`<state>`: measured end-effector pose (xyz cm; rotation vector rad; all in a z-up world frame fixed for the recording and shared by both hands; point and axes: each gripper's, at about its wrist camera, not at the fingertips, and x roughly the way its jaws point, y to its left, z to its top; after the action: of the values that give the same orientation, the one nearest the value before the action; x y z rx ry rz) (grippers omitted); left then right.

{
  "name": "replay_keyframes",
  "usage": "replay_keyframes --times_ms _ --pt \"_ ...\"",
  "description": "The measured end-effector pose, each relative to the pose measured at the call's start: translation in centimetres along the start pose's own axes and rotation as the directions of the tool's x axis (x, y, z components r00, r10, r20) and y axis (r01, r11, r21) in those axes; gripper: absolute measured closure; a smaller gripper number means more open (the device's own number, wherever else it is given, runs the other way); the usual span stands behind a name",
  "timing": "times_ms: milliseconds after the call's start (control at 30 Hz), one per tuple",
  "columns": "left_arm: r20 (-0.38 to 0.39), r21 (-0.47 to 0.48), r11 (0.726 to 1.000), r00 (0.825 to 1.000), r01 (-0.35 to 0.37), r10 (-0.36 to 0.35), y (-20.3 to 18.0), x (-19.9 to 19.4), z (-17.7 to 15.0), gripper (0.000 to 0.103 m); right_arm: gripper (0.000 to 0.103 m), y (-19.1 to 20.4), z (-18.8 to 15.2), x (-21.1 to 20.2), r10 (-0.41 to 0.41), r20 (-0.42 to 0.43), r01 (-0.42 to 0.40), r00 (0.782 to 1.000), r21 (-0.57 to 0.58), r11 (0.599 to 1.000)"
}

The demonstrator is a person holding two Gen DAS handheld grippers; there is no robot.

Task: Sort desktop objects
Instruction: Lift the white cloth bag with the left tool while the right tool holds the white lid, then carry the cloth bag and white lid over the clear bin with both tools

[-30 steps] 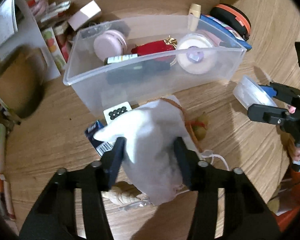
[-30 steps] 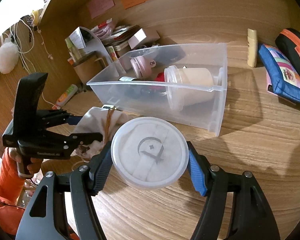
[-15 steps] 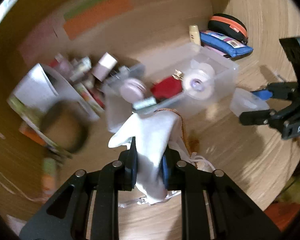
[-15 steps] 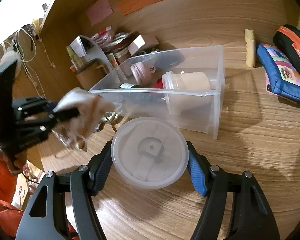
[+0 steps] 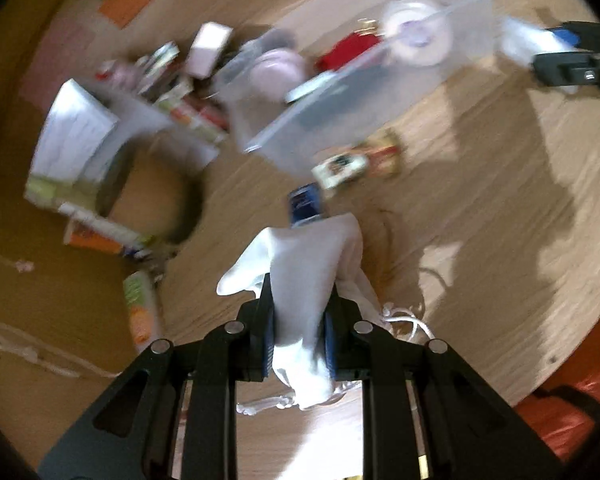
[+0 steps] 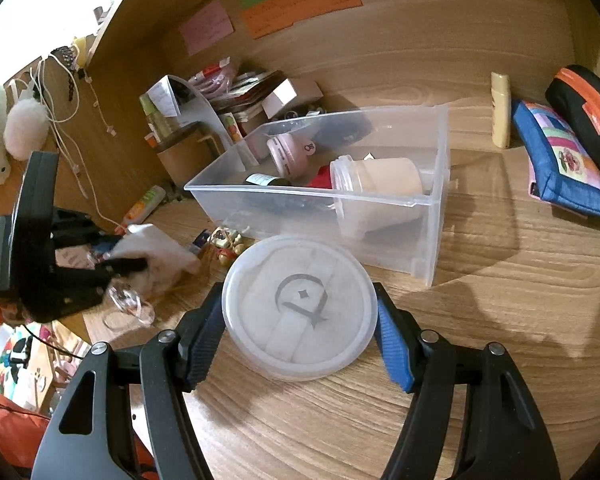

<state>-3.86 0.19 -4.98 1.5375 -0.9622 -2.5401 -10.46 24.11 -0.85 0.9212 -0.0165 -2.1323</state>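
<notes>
Left wrist view, badly blurred: left gripper [image 5: 298, 344] clamped on a white cloth pouch [image 5: 306, 280], jaws pinching its middle so both ends hang free, cord and beads [image 5: 284, 402] dangling underneath. Held clear of the wooden desk [image 5: 480, 260], probably to keep the loose strings from catching on anything while carried. Clear plastic bin [image 5: 352, 120] well ahead, already holding a pink round case [image 5: 274, 74], something red [image 5: 348, 46] and a white jar [image 5: 416, 36]. A small blue box [image 5: 306, 204] and a little pale packet [image 5: 340, 168] on the desk between pouch and bin, not yet sorted. Off to the left, a stack of papers and boxes [image 5: 76, 136], too smeared to name.

Right wrist view, sharp: right gripper [image 6: 300, 320] closed on a flat round container [image 6: 300, 306], blue pads [image 6: 394, 350] pressing its rim on opposite sides, lid face up, a grip suited to a wide, shallow thing. Held just above the desk, just beside the bin's near wall [image 6: 380, 236], likely waiting for a turn to drop in. Jar lying on its side in the bin's right end, so free room looks limited there. Left gripper visible at far left with the pouch, near the bin's left corner. Blue pouch [image 6: 560, 164], black and orange case [image 6: 584, 100] and a pale tube [image 6: 500, 110] against the back, apart from the bin.
</notes>
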Motion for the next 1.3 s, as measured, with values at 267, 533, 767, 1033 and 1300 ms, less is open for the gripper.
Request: replay_keyframes --times_ms 267,533,767,1033,1300 --pt "0.102 -0.176 0.979 0.991 0.100 -0.083 3.6 -1.3 0.3 0.084 0.038 -0.6 0.5 0.3 -0.003 -0.007 0.003 1.000 0.035 0.999" --pt "0.270 -0.235 0.934 0.941 0.270 -0.204 5.3 -3.0 2.7 0.084 0.038 -0.5 2.2 -1.5 -0.054 0.041 0.053 0.998 0.019 0.998" --pt "0.358 -0.239 0.906 0.899 0.350 -0.252 6.8 -3.2 4.7 0.084 0.038 0.1 5.1 -1.7 -0.096 0.073 0.098 0.993 -0.017 0.995" --pt "0.409 -0.233 0.880 0.862 0.414 -0.298 8.2 -1.7 7.6 0.084 0.038 1.3 8.4 1.3 -0.102 0.053 0.104 0.993 -0.045 0.994" --pt "0.433 -0.220 0.861 0.837 0.459 -0.335 9.0 0.1 9.9 0.084 0.038 1.6 10.7 4.6 -0.120 0.009 0.120 0.993 -0.065 0.991"
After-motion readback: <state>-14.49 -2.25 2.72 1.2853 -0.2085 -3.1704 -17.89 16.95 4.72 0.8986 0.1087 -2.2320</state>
